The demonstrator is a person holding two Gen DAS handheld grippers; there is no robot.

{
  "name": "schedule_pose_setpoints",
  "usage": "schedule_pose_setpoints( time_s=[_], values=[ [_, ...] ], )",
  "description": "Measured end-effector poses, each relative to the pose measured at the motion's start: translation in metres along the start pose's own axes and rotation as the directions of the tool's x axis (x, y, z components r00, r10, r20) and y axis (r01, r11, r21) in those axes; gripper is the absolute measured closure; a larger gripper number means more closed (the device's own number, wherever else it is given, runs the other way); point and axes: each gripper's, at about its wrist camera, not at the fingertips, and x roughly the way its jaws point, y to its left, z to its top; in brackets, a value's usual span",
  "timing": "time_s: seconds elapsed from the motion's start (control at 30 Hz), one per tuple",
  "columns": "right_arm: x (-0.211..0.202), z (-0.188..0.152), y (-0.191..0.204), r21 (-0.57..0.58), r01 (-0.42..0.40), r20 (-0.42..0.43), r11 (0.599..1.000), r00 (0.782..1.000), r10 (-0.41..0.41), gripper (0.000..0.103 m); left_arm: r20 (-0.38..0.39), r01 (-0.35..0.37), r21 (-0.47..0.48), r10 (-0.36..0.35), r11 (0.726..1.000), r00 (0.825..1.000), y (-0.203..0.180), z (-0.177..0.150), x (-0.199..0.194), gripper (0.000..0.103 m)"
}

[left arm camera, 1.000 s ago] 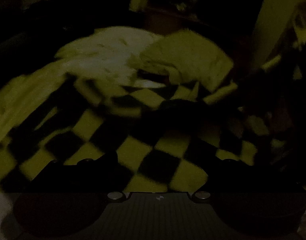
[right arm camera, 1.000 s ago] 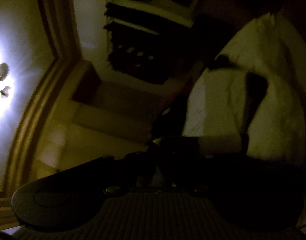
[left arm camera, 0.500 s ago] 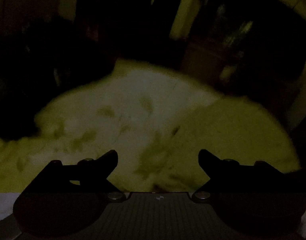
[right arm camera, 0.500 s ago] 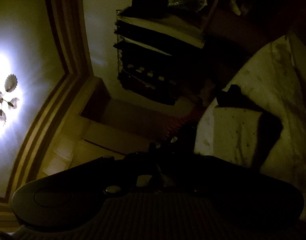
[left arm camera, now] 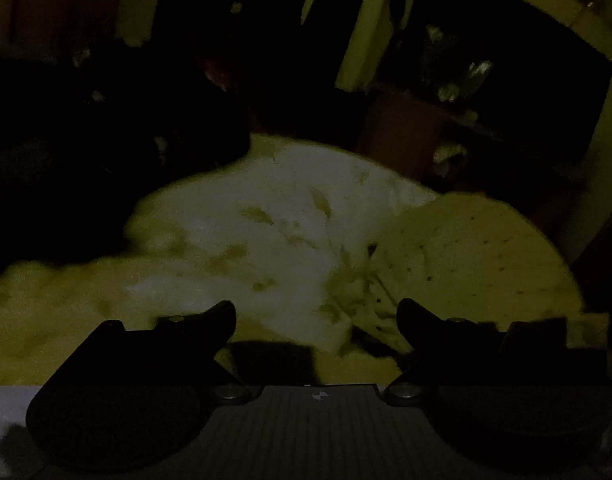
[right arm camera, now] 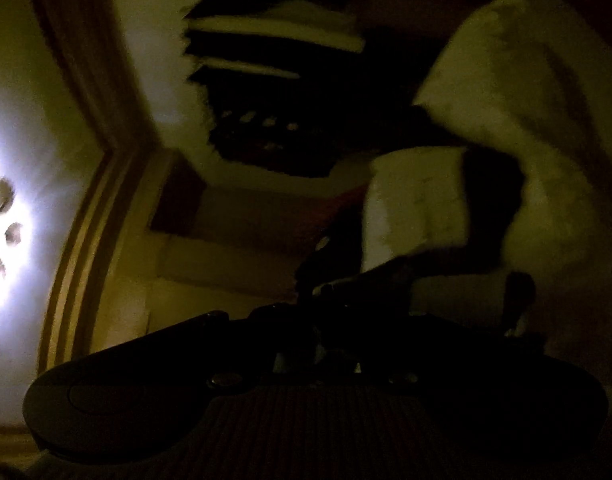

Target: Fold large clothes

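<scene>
Since a second ago the left gripper (left arm camera: 315,314) has swung off the checkered cloth, jaws apart and empty above the pale garment (left arm camera: 274,232) ahead, while the right gripper (right arm camera: 317,320) stays clamped, seemingly on its raised edge.

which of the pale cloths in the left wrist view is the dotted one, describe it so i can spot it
Start at the big pale heap of fabric filling the middle of the left wrist view, above the open left gripper. Go to its right end: the dotted cloth lies there as a rounded, yellower panel. Small dark specks set it apart from the whiter cloth beside it, which carries larger, smeary marks.
</scene>
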Motion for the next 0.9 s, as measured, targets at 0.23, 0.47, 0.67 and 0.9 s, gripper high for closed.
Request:
schedule_pose_setpoints(
  time_s=[0.23,0.47,0.67,0.9],
  values=[
    [0.065,-0.07,0.101,-0.096,-0.162,-0.295,0.982,0.947,0.127,0.097,-0.033,-0.031,0.003,0.031,1.0,0.999,0.052,-0.013,-0.117,0.0],
    [0.178,-0.189,0.107,-0.068,-0.101,-0.574,0.993,0.817,0.044,0.097,-0.124,-0.039,-0.2,0.014,0.979,0.992,0.124,-0.067,-0.206,0.0],
    [0.256,-0.283,0.039,-0.096,0.091,-0.65,0.991,0.748,-0.132,0.096,-0.16,-0.148,-0.251,0.109,0.957,0.981,0.161,-0.111,-0.253,0.0],
    [0.241,-0.305,-0.007,-0.2,0.227,-0.582,0.953,0.755,-0.302,0.087,-0.176,-0.134,-0.195,0.1,0.972,0.979,0.159,-0.141,-0.254,0.0]
  ],
)
